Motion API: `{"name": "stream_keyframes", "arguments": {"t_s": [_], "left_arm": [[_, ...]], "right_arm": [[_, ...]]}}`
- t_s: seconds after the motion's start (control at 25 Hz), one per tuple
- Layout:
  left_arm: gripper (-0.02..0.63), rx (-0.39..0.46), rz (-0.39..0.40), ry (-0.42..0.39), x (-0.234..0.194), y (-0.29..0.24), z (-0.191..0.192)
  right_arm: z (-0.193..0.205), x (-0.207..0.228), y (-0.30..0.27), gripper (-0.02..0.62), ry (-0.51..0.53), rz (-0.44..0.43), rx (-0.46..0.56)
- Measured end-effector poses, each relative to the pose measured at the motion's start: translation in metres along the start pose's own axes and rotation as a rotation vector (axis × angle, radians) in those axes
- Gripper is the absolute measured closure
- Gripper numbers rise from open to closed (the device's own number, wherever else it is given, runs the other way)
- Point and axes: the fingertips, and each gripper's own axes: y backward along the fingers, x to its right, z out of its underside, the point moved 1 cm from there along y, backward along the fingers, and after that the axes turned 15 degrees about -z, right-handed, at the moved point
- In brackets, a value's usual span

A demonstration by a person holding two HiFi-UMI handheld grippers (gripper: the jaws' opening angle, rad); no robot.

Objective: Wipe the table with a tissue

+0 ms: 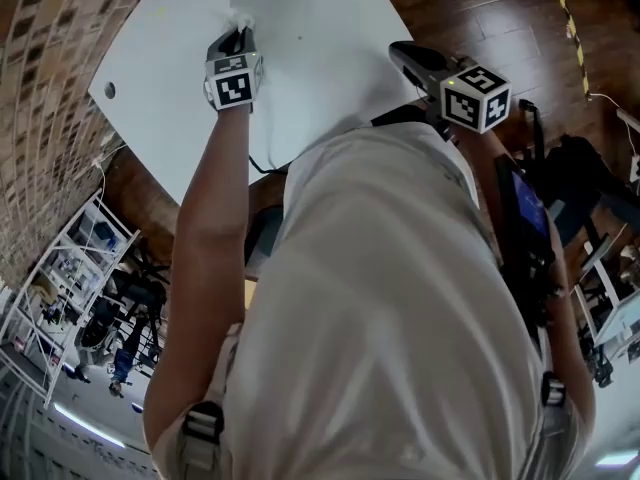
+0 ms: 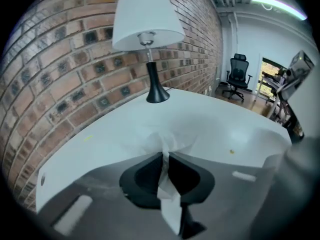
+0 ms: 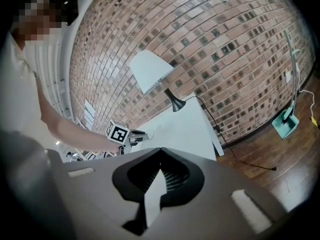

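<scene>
The left tool [image 2: 165, 151] had its jaws closed on the white tissue [image 2: 167, 139]. In the left gripper view the tissue was pinched at the tips. It spread out in front of them on the white counter [image 2: 225, 129], well apart from the black foot of the lamp [image 2: 147, 34], and a strip of it hung back between the jaws. This view alone showed a small yellowish spot [image 2: 231, 151] on the counter, farther from the lamp than the tissue, and an office chair [image 2: 239, 76] beyond the lamp.

The head view showed no lamp. It showed the left tool [image 1: 238, 30] pointing down with the tissue [image 1: 240, 13] at its tip on the counter [image 1: 320, 48]. The right tool [image 1: 400, 53] was at the counter's edge, apart from the tissue.

In the right gripper view the jaws of the right tool [image 3: 160, 151] met at the tips. A pale strip lay in the slit behind them, and I could not tell what it was. Only this view had the lamp [image 3: 152, 71], the counter [image 3: 195, 126] and the left tool [image 3: 137, 136] together: the left tool stood between the right tool and the lamp.
</scene>
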Motion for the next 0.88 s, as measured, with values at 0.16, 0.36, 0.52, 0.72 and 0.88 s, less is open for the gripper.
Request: {"name": "stream_keyframes", "arguments": {"t_s": [0.16, 0.36, 0.52, 0.72, 0.88], "left_arm": [[0.574, -0.062, -0.040, 0.047, -0.034, -0.005, 0.017], [0.575, -0.040, 0.008, -0.022, -0.007, -0.006, 0.012], [0.577, 0.026, 0.112, -0.139, 0.050, 0.003, -0.006], [0.580, 0.064, 0.131, -0.237, 0.082, 0.019, -0.001], [0.580, 0.053, 0.240, -0.250, 0.105, 0.045, 0.021]], "right_arm": [[-0.002, 0.000, -0.009, 0.589, 0.000, -0.008, -0.003], [-0.002, 0.000, -0.014, 0.589, -0.005, -0.013, 0.000], [-0.001, 0.001, -0.012, 0.589, -0.012, -0.004, 0.008], [-0.006, 0.008, -0.006, 0.589, -0.019, 0.015, 0.038], [-0.006, 0.011, 0.001, 0.589, -0.023, 0.027, 0.048]]}}
